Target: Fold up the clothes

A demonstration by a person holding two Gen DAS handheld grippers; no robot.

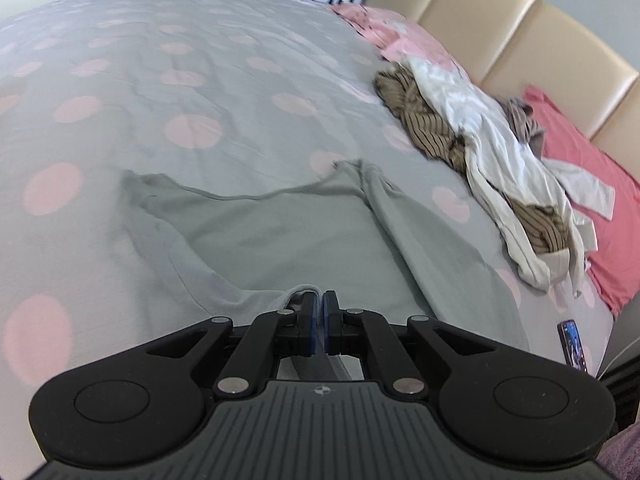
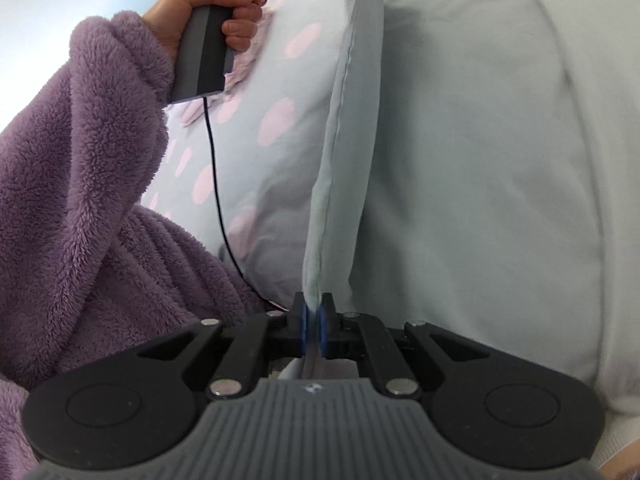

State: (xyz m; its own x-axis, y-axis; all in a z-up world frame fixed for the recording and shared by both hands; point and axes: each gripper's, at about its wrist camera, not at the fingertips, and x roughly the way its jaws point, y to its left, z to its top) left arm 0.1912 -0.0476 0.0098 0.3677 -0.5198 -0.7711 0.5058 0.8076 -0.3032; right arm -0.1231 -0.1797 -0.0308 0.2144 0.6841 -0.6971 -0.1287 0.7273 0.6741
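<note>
Across the bed, a grey cover with pale pink spots takes up nearly everything in the left wrist view, running out of frame on the left and near sides, so its edges cannot be followed. On it lies the grey-green garment, partly spread, one sleeve-like flap folded toward the right; its near hem rises off the cover, and its lower part is hidden behind the black tool body. Beyond it, against the padded beige headboard, sits a heap of unfolded clothes, white cloth tangled over a brown striped piece, resting partly on a coral pillow; how many items make up the heap is hard to tell. A phone lies at the bed's right edge, half cut off. From the right wrist view the same garment fills the right side as a pale, blurred sheet, with a seamed edge stretched taut from top to bottom. The person's hand, emerging from a fluffy purple sleeve, grips the other tool's handle; that tool's head is cropped at the top. The left gripper is pressed together on the garment's hem, and the right gripper pinches the seamed edge between its blue pads.
</note>
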